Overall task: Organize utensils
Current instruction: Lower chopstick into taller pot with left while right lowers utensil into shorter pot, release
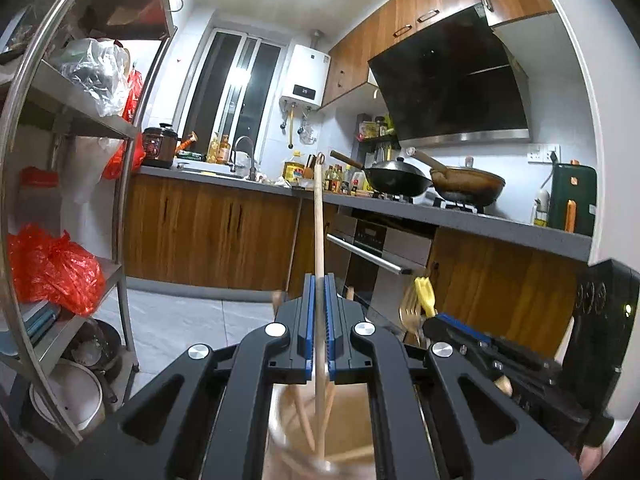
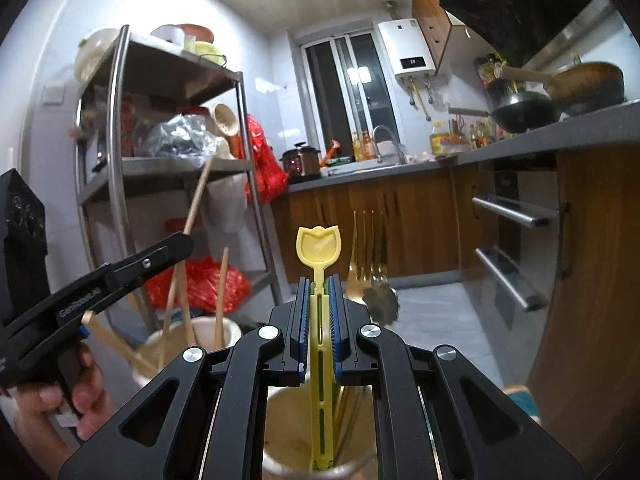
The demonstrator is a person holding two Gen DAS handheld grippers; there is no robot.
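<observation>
In the left wrist view my left gripper (image 1: 319, 280) is shut on a long wooden chopstick (image 1: 318, 220) that stands nearly upright. Its lower end reaches into a pale cup (image 1: 280, 432) holding several more chopsticks. The right wrist view shows my right gripper (image 2: 319, 282) shut on the stem of a yellow plastic spoon (image 2: 319, 246), whose foot sits in a metal cup (image 2: 280, 460). A gold fork (image 2: 362, 248) and a silver utensil (image 2: 382, 300) stand in that cup too. At the left, a hand (image 2: 86, 396) holds the left gripper (image 2: 188, 240) over the white chopstick cup (image 2: 232, 328).
A steel shelf rack (image 1: 116, 128) with red bags stands close on the left. The grey counter (image 1: 480, 216) with two woks (image 1: 400, 178) runs along the right, above an oven with a bar handle (image 1: 368, 256). Grey floor tiles (image 1: 180, 320) lie between them.
</observation>
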